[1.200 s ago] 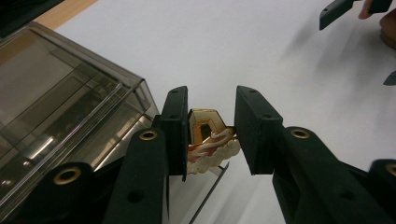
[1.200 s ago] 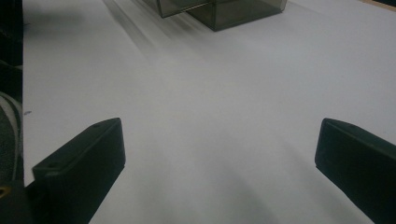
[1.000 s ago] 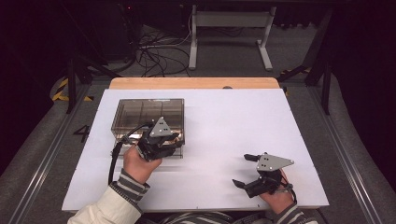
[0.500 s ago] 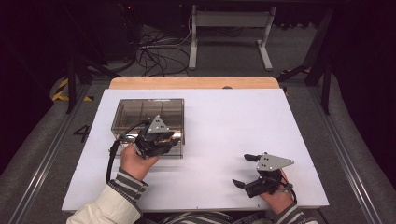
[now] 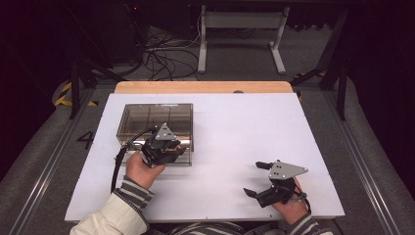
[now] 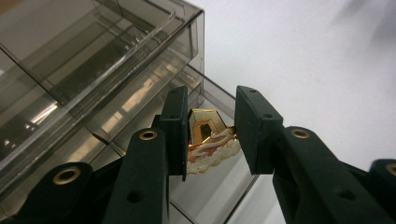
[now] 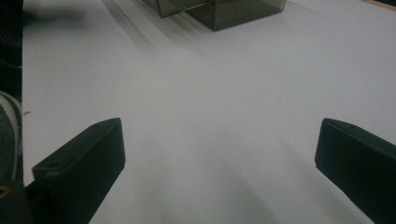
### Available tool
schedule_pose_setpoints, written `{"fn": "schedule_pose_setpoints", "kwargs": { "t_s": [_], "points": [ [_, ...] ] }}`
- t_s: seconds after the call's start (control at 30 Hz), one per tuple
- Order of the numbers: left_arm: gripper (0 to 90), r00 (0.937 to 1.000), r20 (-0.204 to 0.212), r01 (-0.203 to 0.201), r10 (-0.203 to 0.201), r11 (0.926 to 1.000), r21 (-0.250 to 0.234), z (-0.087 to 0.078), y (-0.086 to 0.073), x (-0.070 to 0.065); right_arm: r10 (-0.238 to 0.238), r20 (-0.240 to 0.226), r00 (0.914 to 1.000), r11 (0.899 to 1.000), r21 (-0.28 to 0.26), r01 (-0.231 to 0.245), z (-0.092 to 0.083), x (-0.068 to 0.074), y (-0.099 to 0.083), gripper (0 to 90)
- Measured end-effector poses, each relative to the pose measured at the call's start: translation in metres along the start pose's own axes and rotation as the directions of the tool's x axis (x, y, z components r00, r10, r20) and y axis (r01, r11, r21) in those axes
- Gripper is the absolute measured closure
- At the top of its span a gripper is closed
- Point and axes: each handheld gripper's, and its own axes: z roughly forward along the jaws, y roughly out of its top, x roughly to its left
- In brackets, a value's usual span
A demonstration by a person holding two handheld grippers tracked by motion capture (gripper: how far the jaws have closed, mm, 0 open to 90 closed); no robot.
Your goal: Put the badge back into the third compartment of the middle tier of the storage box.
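Observation:
A smoky see-through drawer box (image 5: 155,119) stands on the white table top at the left. My left gripper (image 5: 177,149) sits at the box's near right corner. In the left gripper view its jaws (image 6: 211,125) are shut on a small gold and cream trinket (image 6: 205,135), held over a pulled-out drawer (image 6: 215,196) of the box (image 6: 93,56). My right gripper (image 5: 252,178) rests near the table's front edge at the right, open. Its jaws (image 7: 219,154) stand wide apart with only the white surface between them.
The white sheet (image 5: 254,127) covers the table, with a strip of wood (image 5: 200,87) at the far edge. The box (image 7: 224,11) shows far off in the right gripper view. Cables and a metal stand (image 5: 240,34) lie on the floor beyond.
The left gripper has edged slightly to the left at the box's corner, keeping its hold. The right gripper has not moved.

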Motion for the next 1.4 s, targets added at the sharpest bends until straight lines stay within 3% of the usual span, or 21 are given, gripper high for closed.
{"fn": "schedule_pose_setpoints", "kwargs": {
  "t_s": [0.6,1.2,1.4],
  "points": [
    [65.6,0.9994,0.031,0.016,-0.018,0.9974,0.07,0.017,-0.005,0.003,0.001,-0.002,1.0,1.0,0.002,-0.001,0.0,0.0,0.0,2.1],
    [60.0,1.0,-0.001,0.004,-0.004,0.9979,0.064,0.016,-0.005,0.003,-0.003,0.0,1.0,1.0,0.007,0.003,0.0,0.0,0.0,2.1],
    [59.0,1.0,-0.002,0.004,-0.004,0.9993,0.036,0.01,-0.005,0.002,-0.004,0.001,1.0,1.0,0.006,0.004,0.0,0.0,0.0,2.1]
  ]
}}
